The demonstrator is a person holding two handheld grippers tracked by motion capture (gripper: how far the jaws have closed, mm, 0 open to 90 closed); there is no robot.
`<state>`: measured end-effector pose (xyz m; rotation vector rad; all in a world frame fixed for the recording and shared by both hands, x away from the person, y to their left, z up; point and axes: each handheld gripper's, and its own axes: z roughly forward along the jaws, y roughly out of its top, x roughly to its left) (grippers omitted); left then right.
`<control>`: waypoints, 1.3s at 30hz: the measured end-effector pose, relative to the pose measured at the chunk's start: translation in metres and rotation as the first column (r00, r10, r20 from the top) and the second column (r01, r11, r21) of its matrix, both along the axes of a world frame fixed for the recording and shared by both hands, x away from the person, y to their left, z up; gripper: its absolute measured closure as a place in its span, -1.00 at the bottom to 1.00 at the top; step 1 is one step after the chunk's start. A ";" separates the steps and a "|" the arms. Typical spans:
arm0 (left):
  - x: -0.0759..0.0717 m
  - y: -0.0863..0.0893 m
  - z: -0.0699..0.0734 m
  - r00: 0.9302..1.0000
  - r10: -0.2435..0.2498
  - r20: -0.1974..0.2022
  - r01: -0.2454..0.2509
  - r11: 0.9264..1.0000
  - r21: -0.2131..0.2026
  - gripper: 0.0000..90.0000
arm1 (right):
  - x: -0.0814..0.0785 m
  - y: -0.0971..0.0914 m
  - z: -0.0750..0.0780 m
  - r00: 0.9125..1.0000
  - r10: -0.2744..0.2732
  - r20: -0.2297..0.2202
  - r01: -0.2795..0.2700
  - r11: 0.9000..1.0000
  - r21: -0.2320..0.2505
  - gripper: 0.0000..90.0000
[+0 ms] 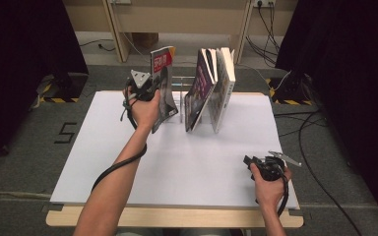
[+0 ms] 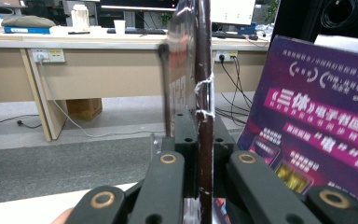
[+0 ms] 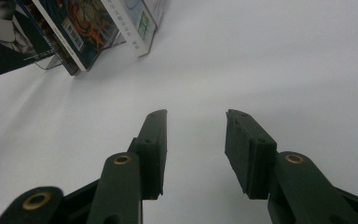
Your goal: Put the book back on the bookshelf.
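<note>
White board (image 1: pixel 177 167) on grey floor, desks behind, and the left gripper (image 1: pixel 145 88) clamps a magazine (image 1: pixel 163 83) upright on edge, spine vertical, beside the rack (image 1: pixel 179 105), while the right gripper (image 1: pixel 256 164) rests agape near the front edge.

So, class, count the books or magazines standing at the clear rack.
3: a grey-covered magazine clamped in the left gripper, a purple-covered magazine, a white-spined book. Thinner ones may hide between.
</note>
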<state>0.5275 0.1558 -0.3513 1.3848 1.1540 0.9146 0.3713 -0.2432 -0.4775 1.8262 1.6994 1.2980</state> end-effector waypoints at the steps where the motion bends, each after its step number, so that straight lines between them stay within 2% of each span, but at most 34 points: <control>1: -0.002 0.002 -0.003 1.000 -0.002 -0.003 0.002 1.000 0.000 0.91 | 0.000 0.000 -0.001 1.000 0.001 -0.002 -0.001 1.000 -0.001 0.32; 8: -0.019 0.007 -0.024 0.999 -0.021 -0.029 0.021 1.000 0.010 0.90 | -0.001 0.002 0.000 1.000 0.000 -0.004 0.000 1.000 -0.001 0.32; 13: -0.025 0.009 -0.027 0.999 -0.030 -0.036 0.031 0.999 0.008 0.89 | -0.001 0.002 0.000 1.000 0.000 -0.006 0.000 1.000 -0.001 0.32; 18: -0.029 0.010 -0.030 0.998 -0.045 -0.049 0.046 0.999 0.026 0.85 | 0.000 0.002 -0.001 1.000 0.002 -0.010 -0.002 1.000 0.000 0.32; 21: -0.030 0.010 -0.031 0.997 -0.052 -0.064 0.053 0.998 0.025 0.71 | 0.000 0.002 -0.001 1.000 0.002 -0.009 -0.002 1.000 -0.001 0.32; 28: -0.028 0.009 -0.023 0.998 -0.049 -0.048 0.049 0.999 -0.008 0.26 | -0.001 0.002 -0.002 1.000 0.002 -0.011 -0.002 1.000 -0.006 0.32; 30: -0.027 0.009 -0.020 0.998 -0.048 -0.048 0.047 0.999 -0.026 0.21 | -0.001 0.002 -0.001 1.000 0.001 -0.012 -0.001 1.000 -0.007 0.32; 33: -0.022 0.009 -0.013 0.998 -0.040 -0.049 0.039 0.999 -0.038 0.14 | -0.001 0.003 -0.001 1.000 -0.003 -0.009 0.003 1.000 -0.021 0.32; 39: -0.015 0.004 0.003 0.998 -0.043 -0.056 0.040 0.998 -0.052 0.07 | -0.001 0.002 -0.001 1.000 -0.001 -0.011 0.001 1.000 -0.017 0.31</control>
